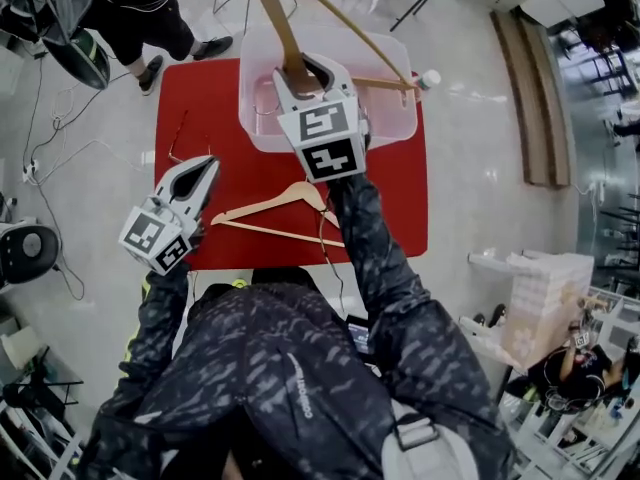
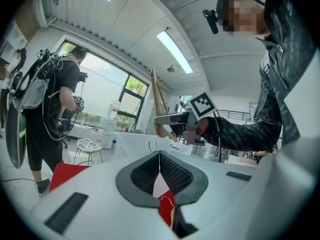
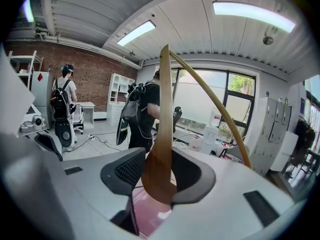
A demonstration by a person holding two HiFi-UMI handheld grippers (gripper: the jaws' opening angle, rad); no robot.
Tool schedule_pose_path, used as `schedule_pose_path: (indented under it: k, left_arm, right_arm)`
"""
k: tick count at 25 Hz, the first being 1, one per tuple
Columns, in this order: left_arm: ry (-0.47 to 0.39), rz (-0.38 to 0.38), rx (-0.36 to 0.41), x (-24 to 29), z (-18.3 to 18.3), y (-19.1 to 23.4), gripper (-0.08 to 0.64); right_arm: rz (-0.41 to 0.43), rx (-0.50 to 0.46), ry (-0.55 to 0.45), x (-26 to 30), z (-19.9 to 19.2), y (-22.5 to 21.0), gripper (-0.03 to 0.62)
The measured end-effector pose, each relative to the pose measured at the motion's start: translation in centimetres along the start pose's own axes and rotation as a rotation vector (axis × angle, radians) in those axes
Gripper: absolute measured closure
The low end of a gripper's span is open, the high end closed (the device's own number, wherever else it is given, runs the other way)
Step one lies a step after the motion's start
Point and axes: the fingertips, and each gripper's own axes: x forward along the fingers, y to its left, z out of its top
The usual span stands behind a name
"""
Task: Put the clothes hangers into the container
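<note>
— While the left gripper (image 1: pixel 206 164) rests closed and empty on the near side of the container (image 1: pixel 400 133), beside the spare hanger (image 1: pixel 285 200), what does the right gripper (image 1: pixel 300 72) do?
— It clamps a wooden hanger (image 1: pixel 282 28) above the container. Tilt it flat, I think, before lowering.

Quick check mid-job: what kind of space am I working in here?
Probably an indoor lab or recording studio in a converted industrial room, not a home. It has a bare brick wall, loose cables trailing across the floor, and another person standing by wearing a backpack rig.
</note>
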Motion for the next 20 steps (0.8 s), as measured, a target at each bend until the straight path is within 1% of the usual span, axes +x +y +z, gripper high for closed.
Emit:
schedule_pose_path:
  k: [7, 12, 20]
  left_arm:
    - [0.030, 0.025, -0.027, -0.3, -1.5, 0.9, 0.548]
    - [0.047, 0.030, -0.041, -0.1, -2.5, 1.0, 0.548]
    - [0.046, 0.046, -0.047, -0.1, -2.9, 1.1, 0.548]
  right_arm:
    - [0.075, 0.004, 0.039, 2.8, -2.7, 1.8, 0.422]
    - [0.107, -0.003, 0.068, 4.2, -4.4, 2.0, 0.422]
    - [0.223, -0.006, 0.108, 5.1, -5.9, 3.0, 0.419]
